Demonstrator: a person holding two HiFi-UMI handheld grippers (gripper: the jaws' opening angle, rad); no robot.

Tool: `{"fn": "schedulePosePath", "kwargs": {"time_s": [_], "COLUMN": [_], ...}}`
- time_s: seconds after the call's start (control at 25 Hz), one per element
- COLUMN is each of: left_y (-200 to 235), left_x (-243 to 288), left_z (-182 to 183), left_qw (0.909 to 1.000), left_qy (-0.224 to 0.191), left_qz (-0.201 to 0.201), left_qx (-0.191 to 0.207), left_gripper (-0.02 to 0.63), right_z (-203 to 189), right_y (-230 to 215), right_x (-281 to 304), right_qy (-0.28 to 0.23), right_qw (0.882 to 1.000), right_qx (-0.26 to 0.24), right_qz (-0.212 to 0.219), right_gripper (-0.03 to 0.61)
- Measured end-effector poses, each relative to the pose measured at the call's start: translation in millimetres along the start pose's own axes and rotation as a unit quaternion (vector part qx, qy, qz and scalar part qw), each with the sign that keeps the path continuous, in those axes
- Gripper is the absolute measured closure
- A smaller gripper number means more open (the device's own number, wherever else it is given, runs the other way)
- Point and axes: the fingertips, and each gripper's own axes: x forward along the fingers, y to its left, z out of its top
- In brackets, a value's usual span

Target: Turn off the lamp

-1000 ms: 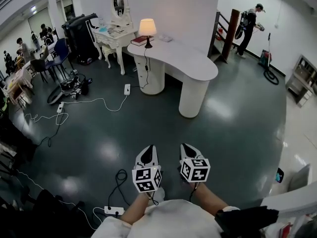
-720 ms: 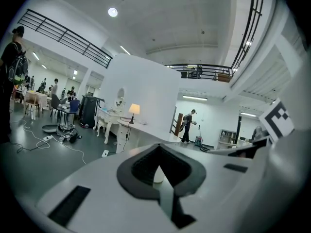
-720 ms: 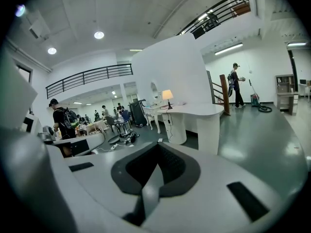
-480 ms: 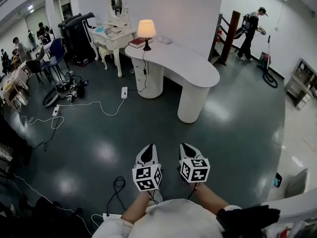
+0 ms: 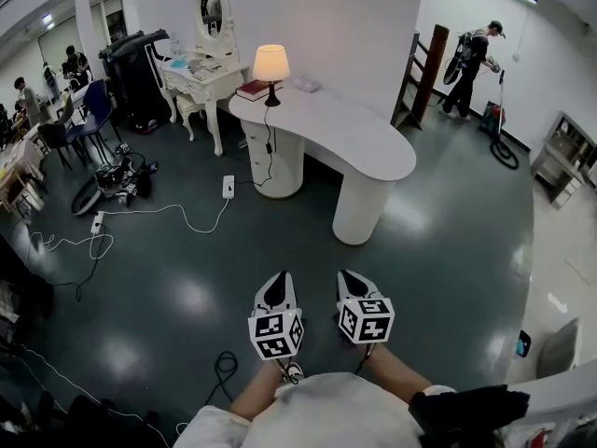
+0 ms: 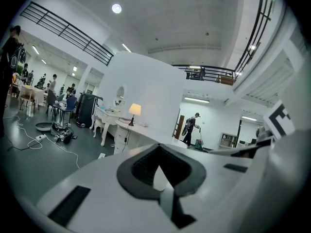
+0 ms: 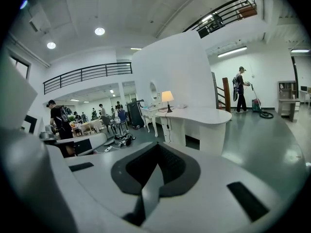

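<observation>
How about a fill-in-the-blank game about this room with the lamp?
1. The lamp on the white desk is switched ____.
2. The book beside the lamp is coloured ____.
3. The left gripper and the right gripper are both ____, holding nothing.
Missing words: on; red; shut.

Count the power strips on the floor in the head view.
2. One power strip lies beside the white desk, under the lamp; the other lies farther to the left. More may be hidden by clutter.
</observation>
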Motion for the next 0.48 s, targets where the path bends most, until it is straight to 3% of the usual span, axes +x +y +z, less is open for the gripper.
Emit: {"fn": "schedulePosePath", "kwargs": {"time_s": [0.28,0.48], "left_y": [29.7,54.6], "left_x": [36.8,49.7], "left_z": [18.1,7.0], "left_qw": [0.9997,0.9997], "left_qy": [-0.005,0.011], "left_qz": [-0.016,-0.014], "left_qx": [0.016,0.015], "left_gripper": [0.607,0.607], "right_z": [20.6,13.5], "right_y": [8.3,13.5], "right_x": [51.5,77.9], "right_qy": [-0.002,0.006], "right_qw": [1.0,1.0], "right_qx": [0.003,0.011], "right_qz": [-0.004,-0.007], "right_gripper": [0.58,0.58]}}
